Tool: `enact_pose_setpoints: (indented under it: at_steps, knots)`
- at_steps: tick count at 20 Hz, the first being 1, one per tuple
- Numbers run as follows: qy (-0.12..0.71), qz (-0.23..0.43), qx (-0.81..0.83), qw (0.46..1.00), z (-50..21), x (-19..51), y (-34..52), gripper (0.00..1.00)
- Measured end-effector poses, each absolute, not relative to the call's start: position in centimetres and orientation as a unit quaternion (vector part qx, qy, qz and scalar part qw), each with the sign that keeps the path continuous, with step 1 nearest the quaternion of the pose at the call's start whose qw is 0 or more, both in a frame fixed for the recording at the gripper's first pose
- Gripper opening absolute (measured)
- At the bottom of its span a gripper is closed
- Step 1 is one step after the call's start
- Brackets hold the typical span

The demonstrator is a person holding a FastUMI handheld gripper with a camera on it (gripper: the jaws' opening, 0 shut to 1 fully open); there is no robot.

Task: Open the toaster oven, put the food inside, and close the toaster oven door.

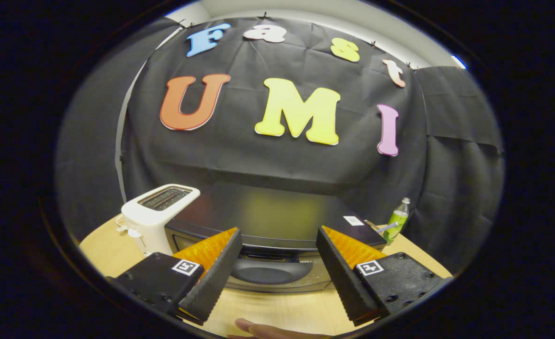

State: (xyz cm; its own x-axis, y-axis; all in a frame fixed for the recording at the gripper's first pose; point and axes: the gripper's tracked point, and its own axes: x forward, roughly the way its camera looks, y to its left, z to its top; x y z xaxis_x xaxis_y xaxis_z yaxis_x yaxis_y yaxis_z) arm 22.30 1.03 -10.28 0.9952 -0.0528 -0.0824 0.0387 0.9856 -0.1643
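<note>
Nearest of all, a fingertip of a person's hand [258, 329] lies on the light wooden table [277, 310], just behind the gap between the two fingers. The gripper [280, 252] has its fingers spread wide apart and holds nothing; each finger carries a ribbed pad on its inner face and a small square marker on its block. Through the gap between the fingers shows the front of the toaster oven [273, 226], a dark, glossy box that stands on the table just ahead of the fingertips, its door shut and its long curved handle [270, 270] lying across the lower front, midway between the two fingers. The flat top of the oven gives back a dim yellow-green glow, and a small white sticker [353, 220] sits near its right rear corner. Just to the left of the oven, close against its side, stands a white pop-up toaster [157, 214] with two slots on top and a lever at its near end. To the right of the oven and a little behind it stands a small green bottle [397, 220] with a clear cap. Beyond all of these hangs the black cloth wall [277, 160] of the booth.
</note>
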Motion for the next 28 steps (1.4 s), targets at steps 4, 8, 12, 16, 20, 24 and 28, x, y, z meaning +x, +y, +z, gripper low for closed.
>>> enact_pose_setpoints:
  at_steps: [4, 8, 12, 16, 20, 24, 28]
  knots:
    - [0.032, -0.016, -0.075, 0.997, -10.2, 23.7, 1.7, 1.00]
    - [0.027, -0.013, -0.055, 0.998, -10.6, 23.7, 1.6, 1.00]
    - [0.033, 0.006, -0.024, 0.999, -10.8, 22.9, 1.4, 1.00]
    - [0.048, 0.007, -0.042, 0.998, -12.0, 20.9, 1.1, 1.00]
    - [0.073, 0.005, -0.060, 0.996, -13.0, 20.5, 0.9, 1.00]
    - [0.091, 0.016, -0.039, 0.995, -13.6, 19.1, 0.9, 1.00]
    - [0.101, 0.026, -0.054, 0.993, -14.9, 17.1, 0.8, 1.00]
